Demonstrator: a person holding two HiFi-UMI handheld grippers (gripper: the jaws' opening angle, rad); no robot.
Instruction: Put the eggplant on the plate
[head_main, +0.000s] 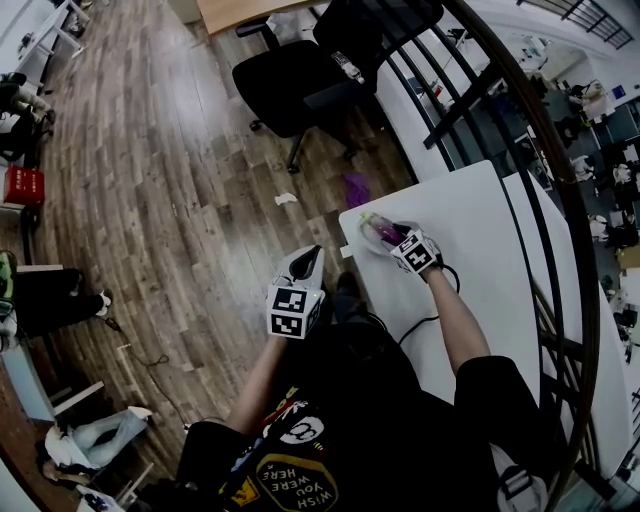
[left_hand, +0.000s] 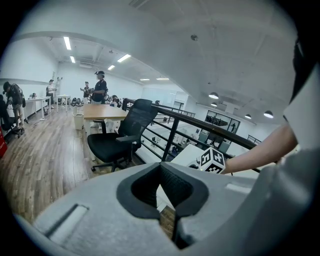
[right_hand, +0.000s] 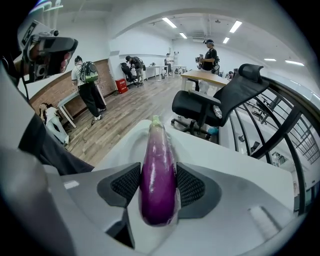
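Left gripper closed, empty, black office chair beyond

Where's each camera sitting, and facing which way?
Head view: on the person's head, steeply down at the white table; black shirt, left gripper, right gripper show.
Left gripper view: on the shut left gripper, facing the black office chair; right forearm shows.
Right gripper view: along jaws shut on the purple eggplant; shirt shows.
Shared: that chair, all three.

White desk with a rounded corner, pale plate close to that corner and hard to make out, black cable trailing across the top to the near edge
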